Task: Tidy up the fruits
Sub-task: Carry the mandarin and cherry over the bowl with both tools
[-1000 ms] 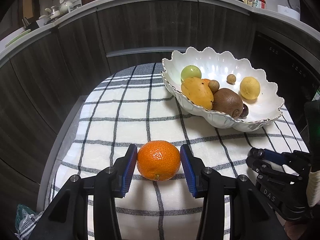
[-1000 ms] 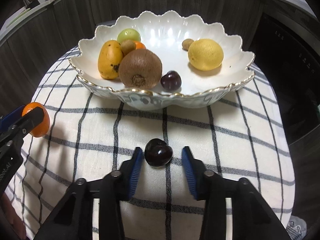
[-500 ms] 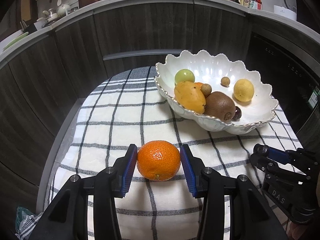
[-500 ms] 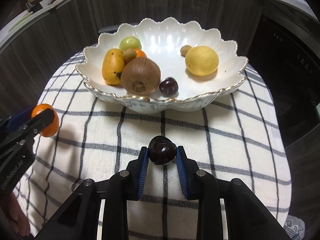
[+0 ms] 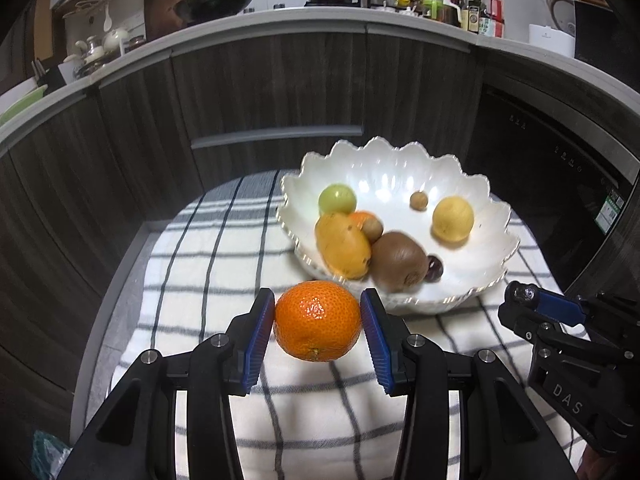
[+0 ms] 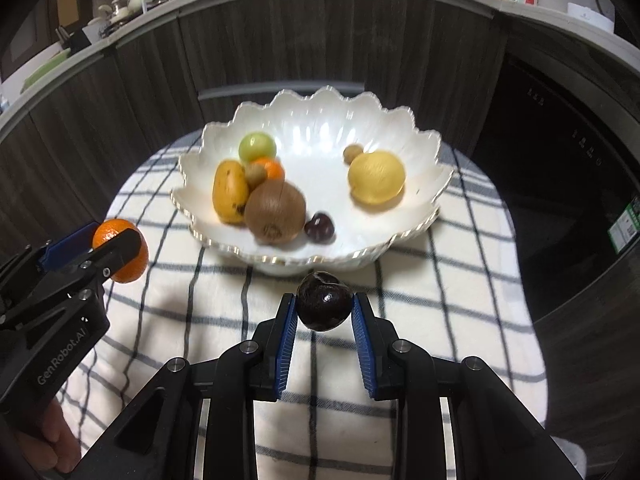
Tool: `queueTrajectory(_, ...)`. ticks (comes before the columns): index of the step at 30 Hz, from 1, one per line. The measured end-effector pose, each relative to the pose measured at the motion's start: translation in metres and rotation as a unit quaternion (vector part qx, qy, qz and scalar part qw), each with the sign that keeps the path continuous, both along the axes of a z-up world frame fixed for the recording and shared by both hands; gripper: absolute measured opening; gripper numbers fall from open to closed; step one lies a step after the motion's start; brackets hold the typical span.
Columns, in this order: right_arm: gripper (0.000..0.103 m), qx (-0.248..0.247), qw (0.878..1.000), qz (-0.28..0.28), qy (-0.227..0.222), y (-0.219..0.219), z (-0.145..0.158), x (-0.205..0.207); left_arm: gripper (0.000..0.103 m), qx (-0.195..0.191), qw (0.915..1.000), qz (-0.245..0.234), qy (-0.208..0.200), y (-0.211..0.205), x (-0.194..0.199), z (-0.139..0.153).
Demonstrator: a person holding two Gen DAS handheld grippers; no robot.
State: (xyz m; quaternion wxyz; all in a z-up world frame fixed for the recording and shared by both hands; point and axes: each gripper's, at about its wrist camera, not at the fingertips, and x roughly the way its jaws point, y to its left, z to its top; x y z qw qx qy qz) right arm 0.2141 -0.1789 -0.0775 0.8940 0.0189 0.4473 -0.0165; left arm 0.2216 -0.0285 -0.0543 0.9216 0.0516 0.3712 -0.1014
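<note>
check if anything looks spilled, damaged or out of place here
Nothing stands out. The scalloped white ceramic bowl sits upright on the checked cloth with its fruit inside; the round orange tangerine and dark round cherry are held intact.

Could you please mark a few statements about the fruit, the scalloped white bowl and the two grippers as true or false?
1. The left gripper is shut on the round orange mandarin. True.
2. The right gripper holds a yellow lemon. False: it is shut on the dark glossy cherry; the yellow lemon lies in the scalloped white ceramic bowl.
3. The bowl stands on a white cloth with dark checks. True.
4. The bowl is empty. False: it also holds a brown fuzzy kiwi, among other fruit.
</note>
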Motion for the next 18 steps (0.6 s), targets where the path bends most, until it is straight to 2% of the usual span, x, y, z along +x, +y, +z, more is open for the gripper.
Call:
queueTrajectory(11,0.029,-0.004,0.999,-0.010,-0.033,-0.021,0.035,0.025,0.044,0.004,0.9994,-0.022,-0.027,-0.024,0.029,0.029)
queueTrajectory(18,0.029,-0.005,0.999,-0.012,-0.038,-0.030,0.040,0.046,0.044,0.009,0.9993,-0.024,-0.027,-0.034,0.054,0.032)
